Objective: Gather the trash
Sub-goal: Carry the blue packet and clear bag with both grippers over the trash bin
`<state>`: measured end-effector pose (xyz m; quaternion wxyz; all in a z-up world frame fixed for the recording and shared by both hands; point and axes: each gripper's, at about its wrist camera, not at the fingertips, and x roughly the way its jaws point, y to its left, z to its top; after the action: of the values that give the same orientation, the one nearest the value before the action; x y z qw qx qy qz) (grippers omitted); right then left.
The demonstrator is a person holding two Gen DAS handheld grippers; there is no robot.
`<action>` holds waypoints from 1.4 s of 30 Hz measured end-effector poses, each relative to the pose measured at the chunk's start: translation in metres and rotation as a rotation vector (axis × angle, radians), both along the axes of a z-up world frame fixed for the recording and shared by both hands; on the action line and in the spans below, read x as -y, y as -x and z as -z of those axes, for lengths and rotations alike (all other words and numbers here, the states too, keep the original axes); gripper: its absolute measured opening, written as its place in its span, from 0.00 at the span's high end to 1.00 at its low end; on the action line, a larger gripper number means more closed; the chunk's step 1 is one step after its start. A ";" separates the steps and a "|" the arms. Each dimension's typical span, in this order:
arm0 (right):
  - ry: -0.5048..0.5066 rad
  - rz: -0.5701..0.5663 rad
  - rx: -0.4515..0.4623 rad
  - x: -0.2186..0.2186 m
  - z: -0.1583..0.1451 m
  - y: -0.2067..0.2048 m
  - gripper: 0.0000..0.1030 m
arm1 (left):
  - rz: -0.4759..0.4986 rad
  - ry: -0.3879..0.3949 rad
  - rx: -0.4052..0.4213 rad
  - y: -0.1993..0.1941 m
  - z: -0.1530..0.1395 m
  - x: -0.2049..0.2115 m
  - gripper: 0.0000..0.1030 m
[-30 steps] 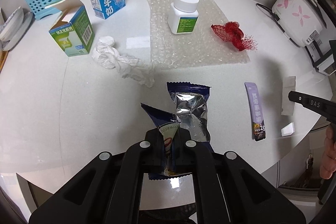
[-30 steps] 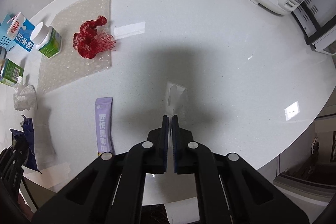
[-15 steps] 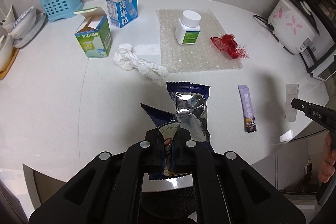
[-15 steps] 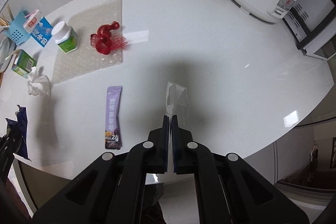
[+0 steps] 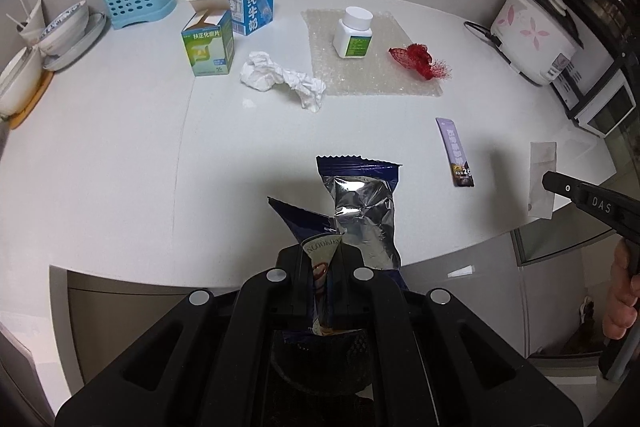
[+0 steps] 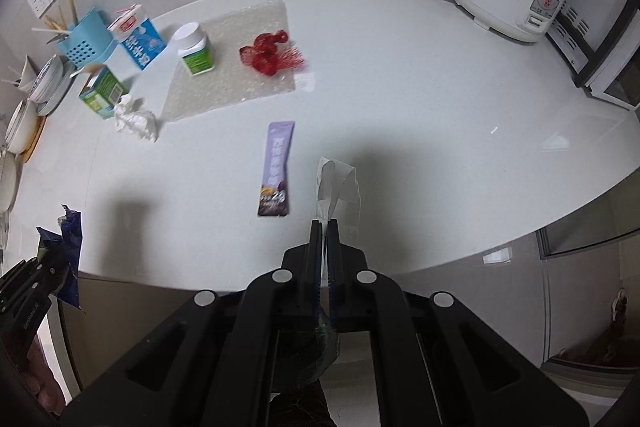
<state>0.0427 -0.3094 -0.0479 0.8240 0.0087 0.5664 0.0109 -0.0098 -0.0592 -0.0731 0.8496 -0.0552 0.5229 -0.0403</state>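
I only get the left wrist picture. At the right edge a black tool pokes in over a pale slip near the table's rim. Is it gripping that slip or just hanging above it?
Observer: Gripping it. In the right wrist view the right tool is shut on a clear crinkled plastic wrapper, pinched by its near end.
Visitor: Is the slip flat, like paper?
Observer: No. Its free end curls over into a loop.
Visitor: And the dark blue foil cookie packet in my left tool?
Observer: From the side it looks thin and crumpled, and its jagged top sticks up past the fingers.
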 end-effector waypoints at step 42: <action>-0.038 -0.198 -0.023 -0.051 0.084 0.116 0.98 | -0.038 0.000 -0.062 0.095 0.100 -0.005 0.98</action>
<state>-0.0731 -0.2582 -0.1323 0.8119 -0.0315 0.5738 0.1029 -0.1050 -0.0538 -0.1730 0.8338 -0.0664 0.5477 -0.0227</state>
